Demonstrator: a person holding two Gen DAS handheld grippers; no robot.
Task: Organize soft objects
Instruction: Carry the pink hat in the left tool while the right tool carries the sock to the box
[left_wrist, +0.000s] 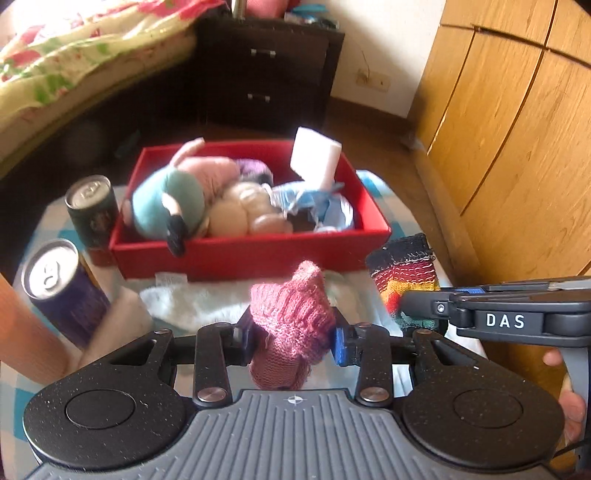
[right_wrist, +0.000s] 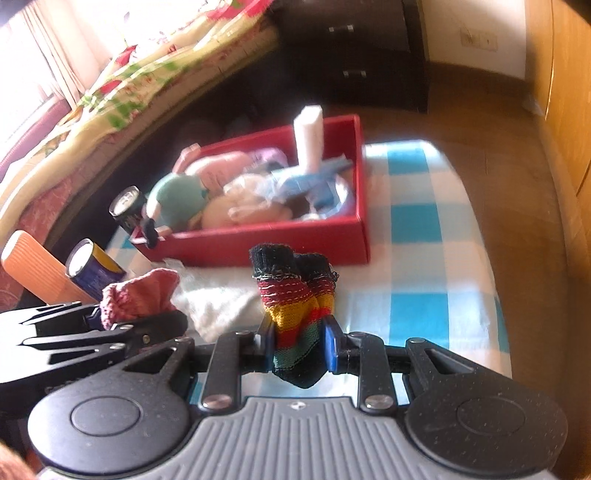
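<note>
Pink knit sock (left_wrist: 291, 317) clamped in my left claw (left_wrist: 293, 341), striped sock (right_wrist: 299, 317) in my right claw (right_wrist: 299, 349): I'd clear the red box (left_wrist: 251, 254) rim at centre frame before releasing.

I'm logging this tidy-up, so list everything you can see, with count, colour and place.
Pink knitted sock: one, between the left pads.
Rainbow-striped knitted sock: one, black-topped, between the right pads.
Red cardboard box: one, on the checked cloth, holding soft toys.
White foam block: one, upright in the box.
White fluffy cloth: one, in front of the box.
Drink cans: two, dark, left of the box.
Blue-and-white checked cloth: one, under everything.
Left hand-held gripper: shut on pink sock.
Right hand-held gripper: shut on striped sock.
</note>
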